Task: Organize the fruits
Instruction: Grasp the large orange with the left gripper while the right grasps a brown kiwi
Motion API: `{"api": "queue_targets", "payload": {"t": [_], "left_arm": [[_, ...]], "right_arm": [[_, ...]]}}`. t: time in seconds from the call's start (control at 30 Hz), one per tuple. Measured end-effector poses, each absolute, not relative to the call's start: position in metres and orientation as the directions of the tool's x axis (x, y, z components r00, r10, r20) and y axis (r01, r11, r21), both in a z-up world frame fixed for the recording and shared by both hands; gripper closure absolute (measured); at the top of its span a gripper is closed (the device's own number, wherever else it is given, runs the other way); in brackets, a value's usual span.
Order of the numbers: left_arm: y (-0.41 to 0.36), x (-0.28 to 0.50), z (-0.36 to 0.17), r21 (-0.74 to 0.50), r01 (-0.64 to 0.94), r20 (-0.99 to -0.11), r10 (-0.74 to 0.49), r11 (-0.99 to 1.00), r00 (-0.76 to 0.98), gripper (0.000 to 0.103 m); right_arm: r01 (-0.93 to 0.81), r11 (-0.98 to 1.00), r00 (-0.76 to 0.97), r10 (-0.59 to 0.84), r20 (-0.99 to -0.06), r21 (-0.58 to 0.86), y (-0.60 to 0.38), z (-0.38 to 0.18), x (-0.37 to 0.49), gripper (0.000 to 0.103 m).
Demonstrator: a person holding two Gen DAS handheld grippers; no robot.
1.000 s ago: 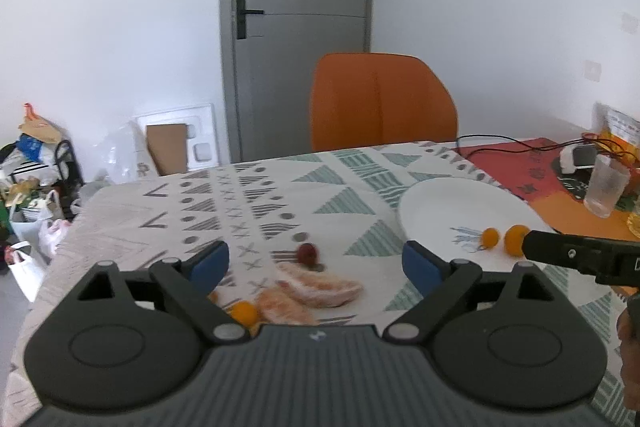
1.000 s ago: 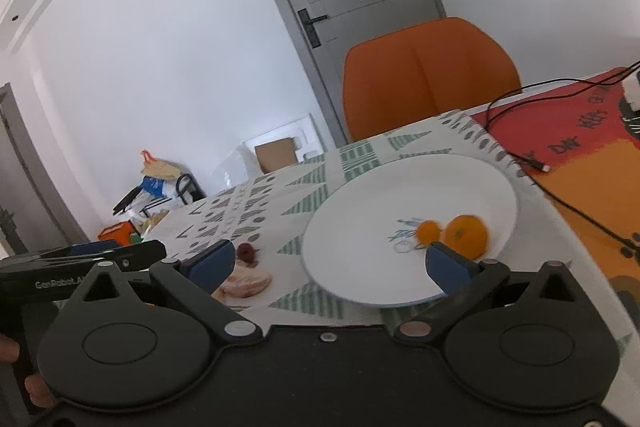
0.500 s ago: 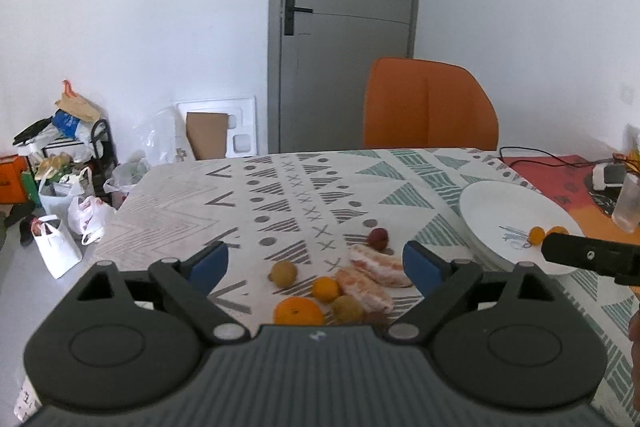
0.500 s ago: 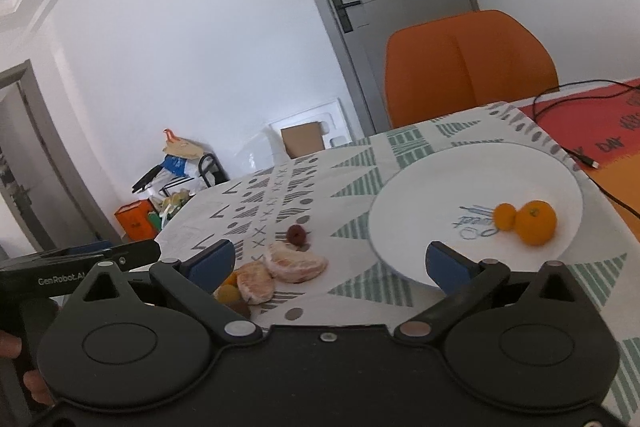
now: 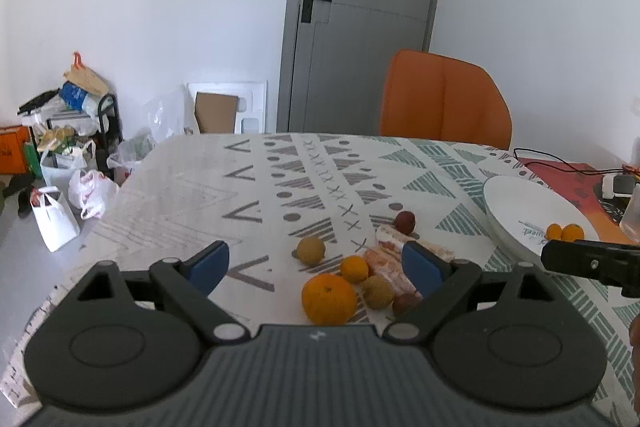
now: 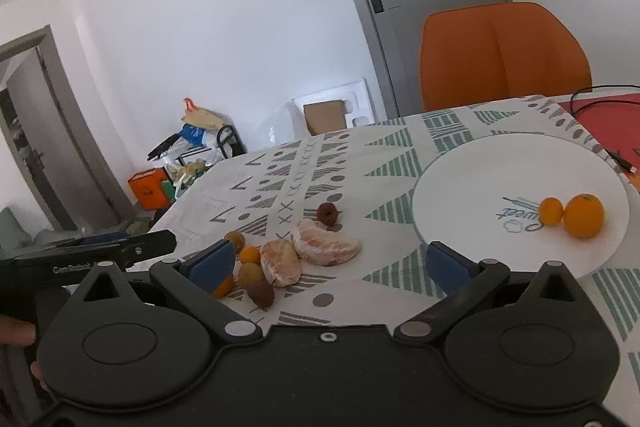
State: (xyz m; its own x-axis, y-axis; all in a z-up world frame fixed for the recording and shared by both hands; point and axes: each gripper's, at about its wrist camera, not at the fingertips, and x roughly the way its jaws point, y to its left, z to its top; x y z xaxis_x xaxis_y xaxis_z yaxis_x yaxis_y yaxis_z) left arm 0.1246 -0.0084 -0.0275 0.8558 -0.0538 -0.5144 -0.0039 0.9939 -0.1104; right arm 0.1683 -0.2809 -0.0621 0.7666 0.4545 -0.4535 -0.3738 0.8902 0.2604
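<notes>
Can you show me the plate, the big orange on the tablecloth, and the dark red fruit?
Plate [image 6: 480, 187]: right wrist view, bare part.
Big orange [image 5: 329, 299]: left wrist view, middle of its peel.
Dark red fruit [image 6: 327, 213]: right wrist view, its middle.

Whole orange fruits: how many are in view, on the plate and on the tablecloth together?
4. Two sit on the white plate: a larger one and a smaller one. Two lie on the tablecloth: a large one and a small one.
</notes>
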Motion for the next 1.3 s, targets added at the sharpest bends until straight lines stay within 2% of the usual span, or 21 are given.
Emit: {"api": "queue_targets", "payload": {"t": [0.13, 0.2, 0.3, 0.57, 0.63, 0.7, 0.77, 1.1, 1.3], "left_arm": [[-0.005, 0.128, -0.038, -0.142, 0.005, -0.526, -0.08, 0.99, 0.847, 0.017], [-0.004, 0.131, -0.044, -0.153, 0.016, -0.535, -0.096, 0.988, 0.839, 0.026], [-0.004, 0.135, -0.051, -0.165, 0.023, -0.547, -0.111, 0.986, 0.829, 0.032], [-0.002, 0.146, -0.067, -0.193, 0.046, -0.564, -0.15, 0.98, 0.812, 0.042], [-0.004, 0.149, -0.073, -0.201, 0.058, -0.574, -0.165, 0.978, 0.802, 0.047], [-0.006, 0.153, -0.079, -0.203, 0.066, -0.593, -0.176, 0.977, 0.785, 0.064], [-0.004, 0.152, -0.083, -0.221, 0.071, -0.59, -0.191, 0.973, 0.785, 0.064], [0.017, 0.142, -0.079, -0.249, 0.053, -0.571, -0.19, 0.967, 0.799, 0.065], [0.029, 0.137, -0.076, -0.252, 0.031, -0.564, -0.173, 0.967, 0.808, 0.065]], "right_arm": [[-0.391, 0.888, 0.751, 0.46, -0.473, 0.241, -0.271, -0.067, 0.172, 0.001], [-0.4, 0.885, 0.737, 0.465, -0.491, 0.238, -0.265, -0.07, 0.175, 0.007], [-0.409, 0.882, 0.723, 0.47, -0.506, 0.235, -0.259, -0.074, 0.179, 0.013], [-0.419, 0.879, 0.692, 0.471, -0.546, 0.228, -0.245, -0.084, 0.186, 0.022], [-0.423, 0.878, 0.686, 0.471, -0.555, 0.222, -0.242, -0.086, 0.187, 0.026], [-0.428, 0.875, 0.674, 0.475, -0.565, 0.226, -0.239, -0.088, 0.189, 0.031], [-0.431, 0.874, 0.666, 0.476, -0.575, 0.225, -0.236, -0.089, 0.19, 0.036], [-0.453, 0.863, 0.632, 0.487, -0.603, 0.223, -0.211, -0.099, 0.195, 0.043], [-0.457, 0.862, 0.627, 0.487, -0.608, 0.218, -0.199, -0.101, 0.198, 0.044]]}}
